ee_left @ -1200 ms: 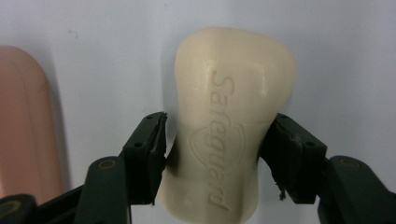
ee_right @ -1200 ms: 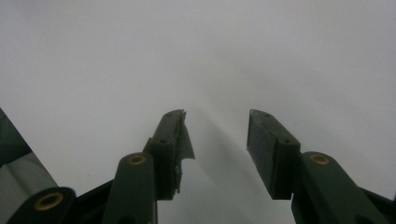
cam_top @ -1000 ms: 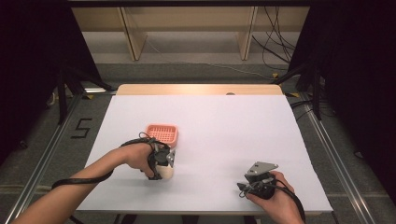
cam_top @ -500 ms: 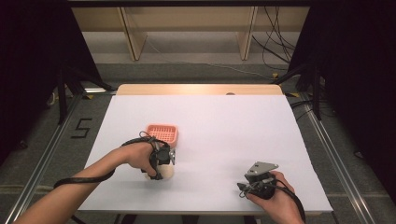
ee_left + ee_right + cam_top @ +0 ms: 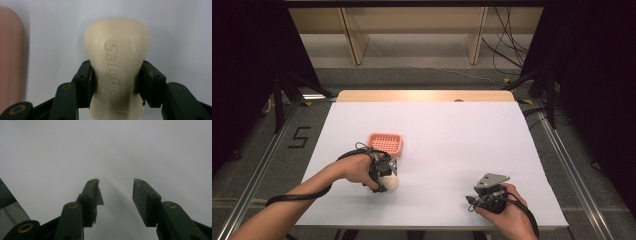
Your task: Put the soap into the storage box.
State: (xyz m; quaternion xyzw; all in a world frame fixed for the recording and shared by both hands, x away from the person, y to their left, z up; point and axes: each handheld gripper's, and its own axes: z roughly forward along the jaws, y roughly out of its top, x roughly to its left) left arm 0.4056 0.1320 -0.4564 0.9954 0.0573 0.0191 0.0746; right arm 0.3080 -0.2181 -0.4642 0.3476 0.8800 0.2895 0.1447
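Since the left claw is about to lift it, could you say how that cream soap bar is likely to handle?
The soap bar looks rigid; the left claw pinches its narrowed waist without visibly denting it. Its smooth rounded sides may slip. Lying flat, it probably won't roll.

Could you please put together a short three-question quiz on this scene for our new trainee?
1. True or false: the left gripper has its jaws closed on the bar of soap.
2. Which colour is the small basket beside the left hand? A) blue B) pink C) green
3. In the right gripper view, what lies between the jaws of the right gripper?

Key
1. True: both pads press the soap's narrow waist.
2. B: it is pink and sits on the white table, just beyond the left hand.
3. Nothing: the jaws stand apart over bare white tabletop.
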